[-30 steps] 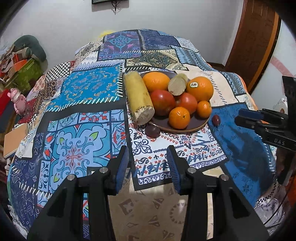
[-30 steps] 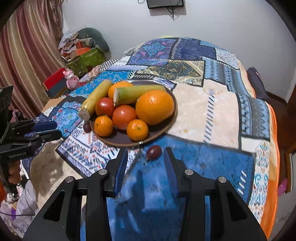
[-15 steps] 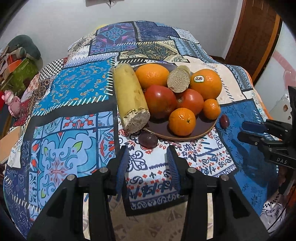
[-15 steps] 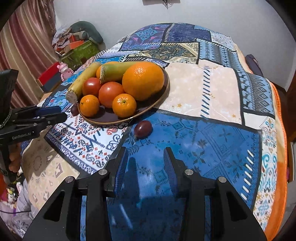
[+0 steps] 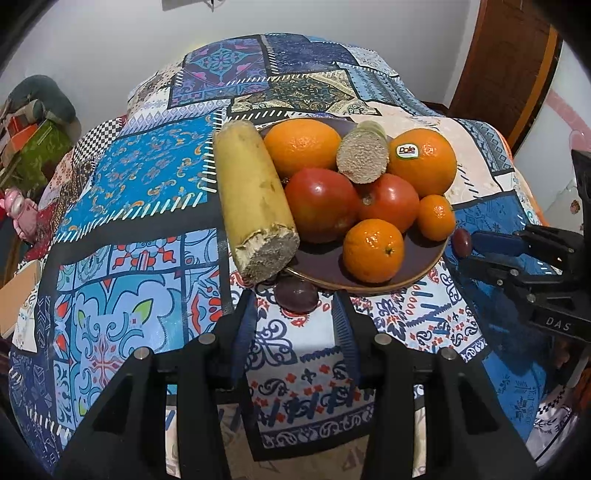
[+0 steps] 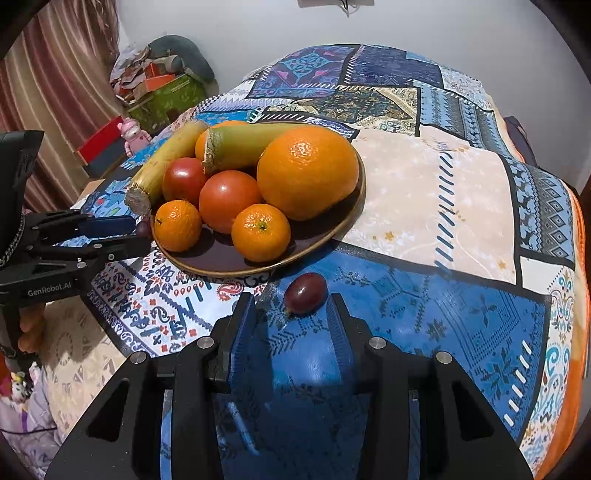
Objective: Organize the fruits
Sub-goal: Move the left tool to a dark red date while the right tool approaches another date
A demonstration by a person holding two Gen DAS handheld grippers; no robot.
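Patchwork cloth (image 6: 461, 192) covers the table; white wall (image 6: 406, 33) behind.

Two close wrist views angled down from opposite sides, sharing the fruit plate (image 5: 424, 266).

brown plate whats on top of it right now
On the brown plate lie two big oranges, two tomatoes, two mandarins and two cut cane pieces. Whatever lies beneath the pile is covered. Two grapes sit off it, on the cloth.
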